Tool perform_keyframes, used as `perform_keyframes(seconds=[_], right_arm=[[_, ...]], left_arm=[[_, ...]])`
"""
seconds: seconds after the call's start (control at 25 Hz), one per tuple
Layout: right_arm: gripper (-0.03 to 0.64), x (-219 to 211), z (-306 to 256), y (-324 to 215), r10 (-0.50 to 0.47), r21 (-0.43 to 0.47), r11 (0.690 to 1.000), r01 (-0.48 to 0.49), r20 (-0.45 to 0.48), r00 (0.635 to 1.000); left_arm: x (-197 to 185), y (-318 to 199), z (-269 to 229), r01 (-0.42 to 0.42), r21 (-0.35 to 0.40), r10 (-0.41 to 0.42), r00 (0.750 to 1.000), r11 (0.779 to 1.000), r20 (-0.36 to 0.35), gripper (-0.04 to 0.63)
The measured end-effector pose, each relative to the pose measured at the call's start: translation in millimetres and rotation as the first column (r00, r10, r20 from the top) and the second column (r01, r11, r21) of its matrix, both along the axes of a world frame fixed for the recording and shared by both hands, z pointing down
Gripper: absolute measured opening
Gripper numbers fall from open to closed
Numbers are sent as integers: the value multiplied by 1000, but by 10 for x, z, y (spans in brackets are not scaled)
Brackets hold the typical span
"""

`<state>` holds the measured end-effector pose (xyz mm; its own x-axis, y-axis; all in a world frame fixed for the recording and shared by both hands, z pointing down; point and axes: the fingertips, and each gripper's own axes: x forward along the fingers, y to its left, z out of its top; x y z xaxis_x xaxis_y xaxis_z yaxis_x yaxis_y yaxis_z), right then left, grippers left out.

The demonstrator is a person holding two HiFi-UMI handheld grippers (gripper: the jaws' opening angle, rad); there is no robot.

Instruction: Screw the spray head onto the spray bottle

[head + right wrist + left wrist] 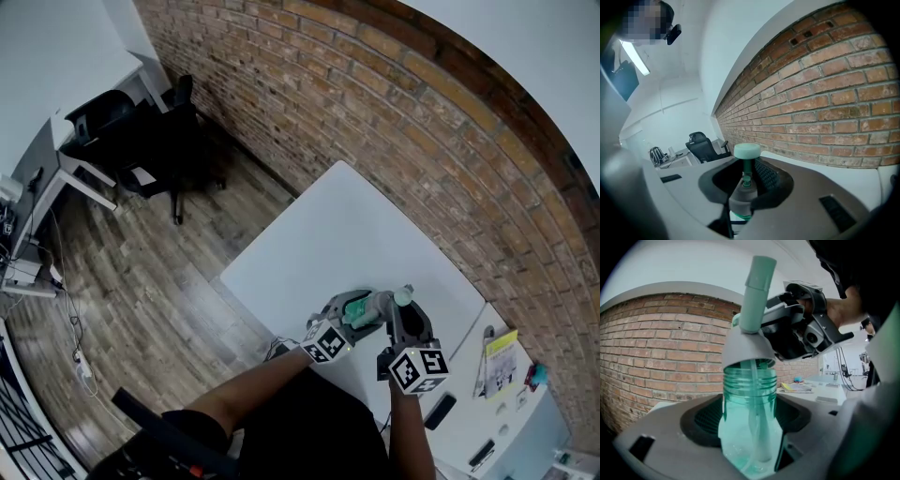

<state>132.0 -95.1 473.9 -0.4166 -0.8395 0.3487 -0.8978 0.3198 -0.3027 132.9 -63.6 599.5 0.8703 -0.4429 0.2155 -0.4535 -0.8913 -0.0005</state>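
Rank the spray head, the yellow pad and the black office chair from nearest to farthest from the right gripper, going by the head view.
1. The spray head: clamped in the right gripper, over the spray bottle.
2. The yellow pad: off to the right, near the brick wall.
3. The black office chair: across the wooden floor, far upper left.

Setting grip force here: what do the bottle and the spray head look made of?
The bottle: clear green-tinted plastic, glossy; the tube inside shows through its wall. The spray head: opaque plastic, apparently matte, grey at the base and pale green above, no metal glint. Stiffness the look leaves open.
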Motion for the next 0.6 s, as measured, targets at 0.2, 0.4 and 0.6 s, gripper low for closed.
perform_keyframes(seconds=[0.2,0.4,0.6], right_arm=[[66,-21,44,32,0,7,1000,0,-11,1000],[66,-66,25,70,-20,63,998,23,-54,998],[66,-131,-3,131,-39,136,989,55,-119,992]], left_arm=[[7,10,-4,-10,-1,10,1000,1000,-2,324],[-8,12,-1,-6,1,6,1000,1000,-1,324],[-15,15,-2,-10,-2,10,1000,1000,-2,324]])
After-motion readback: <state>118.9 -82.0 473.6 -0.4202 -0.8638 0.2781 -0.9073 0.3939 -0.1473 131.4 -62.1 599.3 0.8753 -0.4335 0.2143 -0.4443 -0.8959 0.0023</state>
